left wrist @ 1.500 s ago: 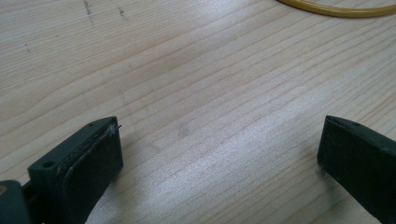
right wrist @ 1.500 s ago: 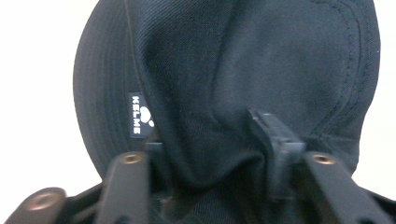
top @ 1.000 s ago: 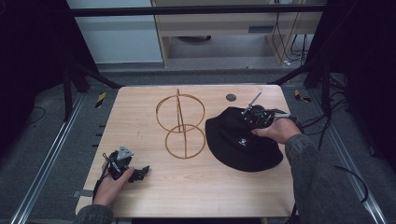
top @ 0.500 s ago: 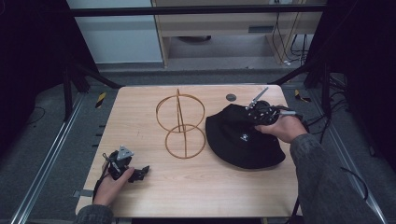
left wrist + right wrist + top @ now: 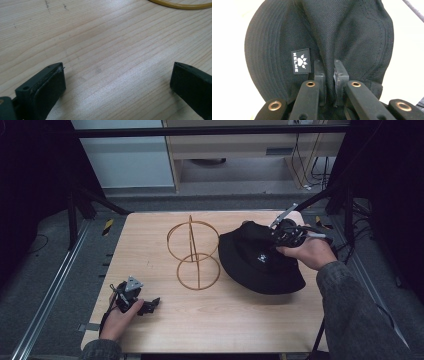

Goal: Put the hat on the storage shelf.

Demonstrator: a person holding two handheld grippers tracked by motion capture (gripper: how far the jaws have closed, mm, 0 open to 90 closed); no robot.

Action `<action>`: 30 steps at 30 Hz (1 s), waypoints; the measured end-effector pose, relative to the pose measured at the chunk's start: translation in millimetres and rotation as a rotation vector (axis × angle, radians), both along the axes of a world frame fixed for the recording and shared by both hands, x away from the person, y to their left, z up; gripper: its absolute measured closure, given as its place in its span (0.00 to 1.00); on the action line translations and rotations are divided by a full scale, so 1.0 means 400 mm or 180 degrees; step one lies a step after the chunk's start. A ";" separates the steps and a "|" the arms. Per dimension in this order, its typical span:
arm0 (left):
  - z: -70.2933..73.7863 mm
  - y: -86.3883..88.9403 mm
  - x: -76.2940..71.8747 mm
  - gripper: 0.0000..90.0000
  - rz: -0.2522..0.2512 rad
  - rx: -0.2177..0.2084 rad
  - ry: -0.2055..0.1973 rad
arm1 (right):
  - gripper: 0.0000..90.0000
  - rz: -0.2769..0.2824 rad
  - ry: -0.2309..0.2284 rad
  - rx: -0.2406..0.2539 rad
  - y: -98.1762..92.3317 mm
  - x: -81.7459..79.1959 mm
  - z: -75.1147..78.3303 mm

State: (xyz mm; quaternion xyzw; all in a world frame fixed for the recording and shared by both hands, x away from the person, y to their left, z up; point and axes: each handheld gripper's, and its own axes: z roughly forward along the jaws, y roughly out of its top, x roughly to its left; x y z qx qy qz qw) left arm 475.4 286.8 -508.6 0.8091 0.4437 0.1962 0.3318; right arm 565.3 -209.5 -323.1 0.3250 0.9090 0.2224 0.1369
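A black bucket hat (image 5: 260, 260) with a small white paw label (image 5: 300, 61) lies on the right half of the wooden table (image 5: 225, 320). My right gripper (image 5: 281, 234) is shut on a fold of the hat's crown, pinching the cloth between its jaws (image 5: 330, 67) and lifting it a little. A gold wire stand (image 5: 194, 252) made of two rings on a post rises at the table's middle, just left of the hat. My left gripper (image 5: 150, 304) rests low at the front left of the table, open, with bare wood between its fingers (image 5: 47, 85).
A curve of the stand's base ring (image 5: 180, 5) shows at the top of the left gripper view. Black frame poles (image 5: 95, 202) and cables (image 5: 310, 160) flank the table at the back. The table's front edge is close to the left hand (image 5: 117, 322).
My right gripper, shut on the hat, has moved up and toward the back right, pulling the crown with it. The left gripper has stayed put.
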 end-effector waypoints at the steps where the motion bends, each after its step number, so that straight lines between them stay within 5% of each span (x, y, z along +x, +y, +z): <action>1: 0.000 0.000 0.000 0.00 0.0000 0.0001 0.0000 | 0.94 -0.0008 -0.0029 0.0016 -0.001 -0.002 0.010; 16: -0.001 -0.001 0.000 0.00 0.0009 -0.0015 -0.0004 | 0.94 -0.0030 -0.0442 0.0038 -0.008 -0.047 0.154; 30: 0.000 -0.001 0.000 0.00 0.0012 -0.0014 -0.0004 | 0.94 -0.0056 -0.0747 0.0306 -0.033 -0.096 0.241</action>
